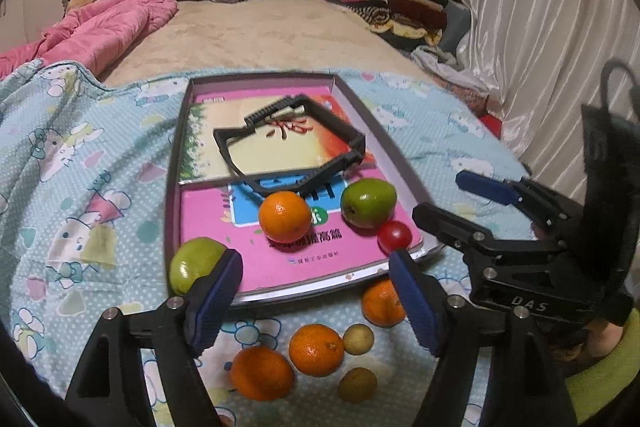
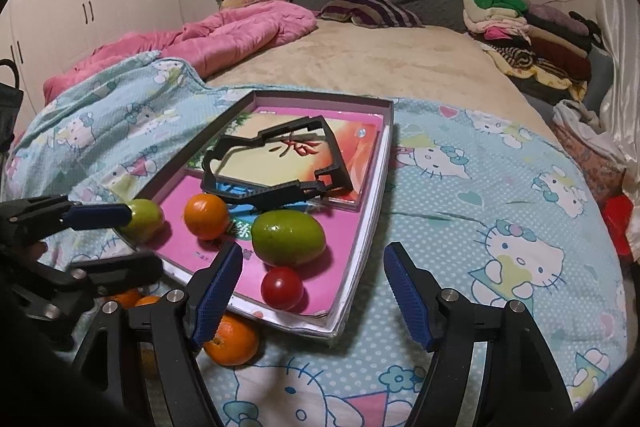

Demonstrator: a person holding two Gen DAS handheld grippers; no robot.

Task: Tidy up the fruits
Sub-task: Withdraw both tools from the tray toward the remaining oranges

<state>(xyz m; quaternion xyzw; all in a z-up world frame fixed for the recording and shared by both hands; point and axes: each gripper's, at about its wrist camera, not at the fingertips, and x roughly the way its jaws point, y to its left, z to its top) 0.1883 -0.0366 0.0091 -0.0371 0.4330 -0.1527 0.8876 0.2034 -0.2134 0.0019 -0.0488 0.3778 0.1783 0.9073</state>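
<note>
Sorting underway, between picks. Left gripper [image 1: 316, 291] and right gripper [image 2: 314, 287]: jaws apart, empty. In box lid [image 1: 176, 163], near edge: orange [image 1: 284, 215], green fruit [image 1: 368, 202], cherry tomato [image 1: 394, 235]. On blanket [image 1: 80, 187] beside near edge: oranges [image 1: 316, 349]. Next: descend over one, clamp.

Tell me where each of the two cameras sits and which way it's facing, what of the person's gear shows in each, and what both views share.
Left wrist: sits on the left gripper, tilted down across the tray toward the headboard; its own open fingers frame the view, with the right gripper at right.
Right wrist: sits on the right gripper, tilted down over the tray's near corner; its own open fingers show, with the left gripper at left.
Shared: tray, orange, green fruit, red tomato.
</note>
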